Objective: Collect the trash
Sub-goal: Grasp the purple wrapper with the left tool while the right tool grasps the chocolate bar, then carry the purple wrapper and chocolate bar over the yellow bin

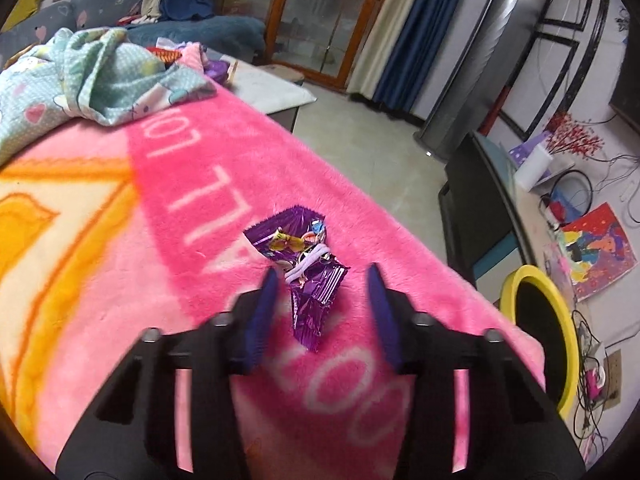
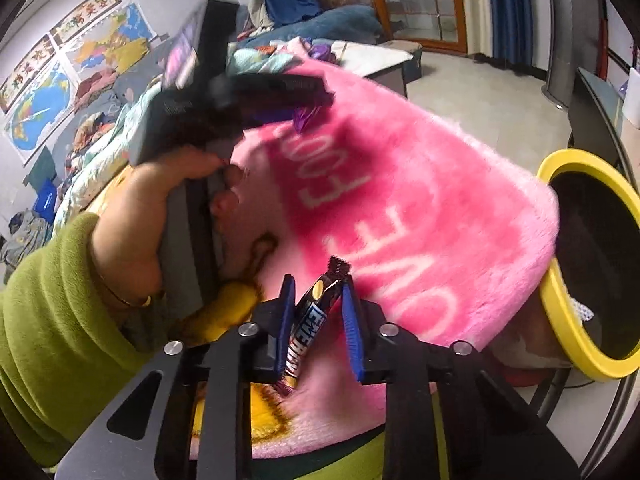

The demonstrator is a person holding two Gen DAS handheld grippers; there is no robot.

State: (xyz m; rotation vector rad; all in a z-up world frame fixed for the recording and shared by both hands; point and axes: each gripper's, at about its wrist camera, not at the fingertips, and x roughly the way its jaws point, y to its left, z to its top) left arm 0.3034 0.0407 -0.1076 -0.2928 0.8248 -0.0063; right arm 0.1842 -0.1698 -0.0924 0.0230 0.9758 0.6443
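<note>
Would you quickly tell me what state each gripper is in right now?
Left gripper: open around crumpled purple foil wrapper.
Right gripper: shut on dark chocolate-bar wrapper.

the pink blanket (image 1: pixel 240 184) carries large white capital letters, seen upside down and only partly legible: "l", "l", "o", "o" in the left wrist view, "o", "o", "f", "a" in the right wrist view. the dark candy bar wrapper (image 2: pixel 308 320) bears white block lettering, not fully readable. the wall scrolls (image 2: pixel 60 40) show chinese characters too small to read.
</note>
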